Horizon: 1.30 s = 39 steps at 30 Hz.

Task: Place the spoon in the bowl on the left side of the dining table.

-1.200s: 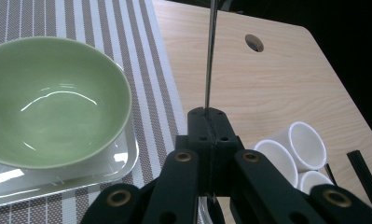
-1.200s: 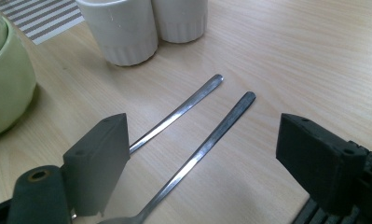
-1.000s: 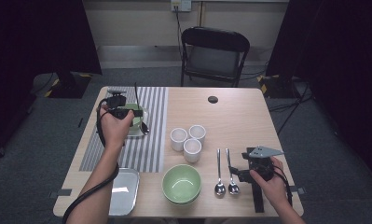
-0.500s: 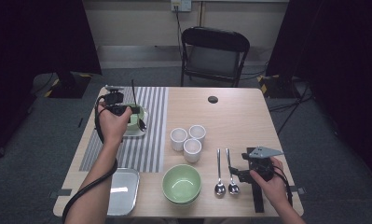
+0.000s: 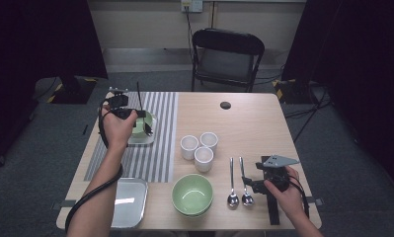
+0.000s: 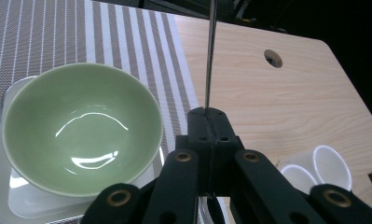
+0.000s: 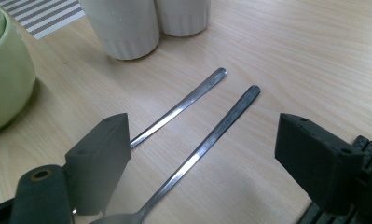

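On the left, the left hand-held gripper (image 5: 144,118) has its jaws pressed together on a spoon (image 6: 210,56), handle standing up, beside the green bowl (image 6: 81,130) on a small tray (image 6: 2,186) on the striped mat (image 5: 150,148). I judge one setting is nearly laid. Further right on the desk (image 5: 254,128), the right hand-held gripper (image 7: 202,154) rests spread around two more spoons (image 7: 207,140), still to be placed
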Motion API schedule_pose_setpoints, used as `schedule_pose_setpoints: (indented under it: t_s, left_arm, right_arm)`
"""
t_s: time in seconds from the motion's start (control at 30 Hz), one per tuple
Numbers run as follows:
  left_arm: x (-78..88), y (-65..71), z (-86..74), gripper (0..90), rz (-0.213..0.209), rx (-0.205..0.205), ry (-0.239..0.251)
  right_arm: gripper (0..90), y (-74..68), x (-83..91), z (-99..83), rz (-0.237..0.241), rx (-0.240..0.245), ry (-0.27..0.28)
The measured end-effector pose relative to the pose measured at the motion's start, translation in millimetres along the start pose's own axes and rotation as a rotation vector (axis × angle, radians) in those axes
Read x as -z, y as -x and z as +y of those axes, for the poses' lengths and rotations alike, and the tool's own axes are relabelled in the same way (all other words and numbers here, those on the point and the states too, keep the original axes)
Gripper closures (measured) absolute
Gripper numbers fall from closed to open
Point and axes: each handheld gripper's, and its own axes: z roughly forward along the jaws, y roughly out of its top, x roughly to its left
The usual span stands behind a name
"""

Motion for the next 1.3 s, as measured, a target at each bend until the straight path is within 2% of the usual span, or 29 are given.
schedule_pose_setpoints:
  t_s: [0.43,0.57,1.07,1.1,1.3]
  left_arm:
    - [-5.5,-8.9,10.7,90.0,0.008,0.012,0.000]
    - [-7.1,-12.8,13.0,90.0,0.020,0.030,0.009]
    - [-16.4,-27.2,19.4,90.0,0.078,0.023,0.013]
    - [-17.7,-28.0,19.8,90.0,0.072,0.025,0.012]
    - [-24.8,-34.0,20.6,90.0,0.107,0.021,0.021]
  right_arm:
    - [17.9,1.3,0.2,0.0,0.004,-0.006,0.001]
    - [17.9,1.9,0.0,-0.2,0.007,-0.012,0.000]
    - [17.9,-0.3,-3.3,0.8,0.020,-0.009,-0.005]
    - [17.9,-0.3,-3.4,0.9,0.022,-0.009,-0.004]
    - [18.0,-0.3,-3.1,1.1,0.025,-0.009,-0.002]
